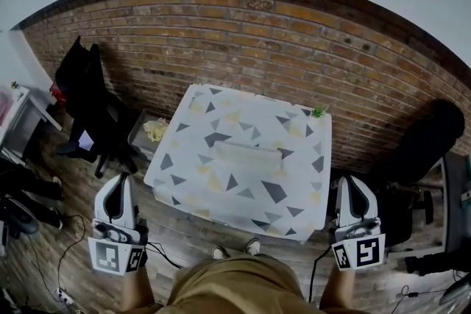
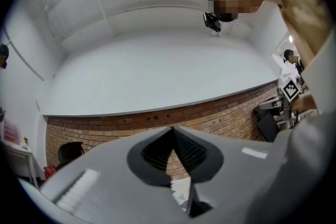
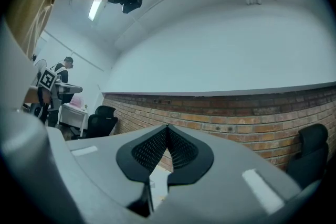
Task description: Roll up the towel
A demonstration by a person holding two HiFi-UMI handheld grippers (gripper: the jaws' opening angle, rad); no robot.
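Towel: the towel [image 1: 246, 156] lies near the middle of the table as a pale, soft-looking oblong, its long side running across the head view. Whether it is rolled or only folded cannot be told. Neither gripper touches it.
Table: the table [image 1: 305, 220] has a square top under a smooth white cloth printed with grey, black and pale yellow triangles. The cloth hangs over the near edge.
Left gripper: the left gripper [image 1: 119, 180] has a smooth grey plastic shell and ribbed black pads. Its jaws are closed tip to tip with nothing between them. It is held off the table's near left corner, well apart from the towel, and points toward the wall.
Right gripper: the right gripper [image 1: 352, 180] has the same grey shell and ridged black pads. Its jaws are pressed together and empty. It is held off the table's near right corner.
Brick wall: the brick wall [image 1: 294, 48] is rough red-brown brick in even courses, with plain white surface above it.
Floor: the floor [image 1: 184, 239] is grey-brown wood planks.
Chair: a black chair [image 1: 88, 99] stands left of the table, against the bricks.
Plant: a small green plant [image 1: 319, 112] sits at the table's far right corner.
Bin: a grey bin [image 1: 140, 134] stands on the floor just beside the table's left edge and holds something crumpled and yellow.
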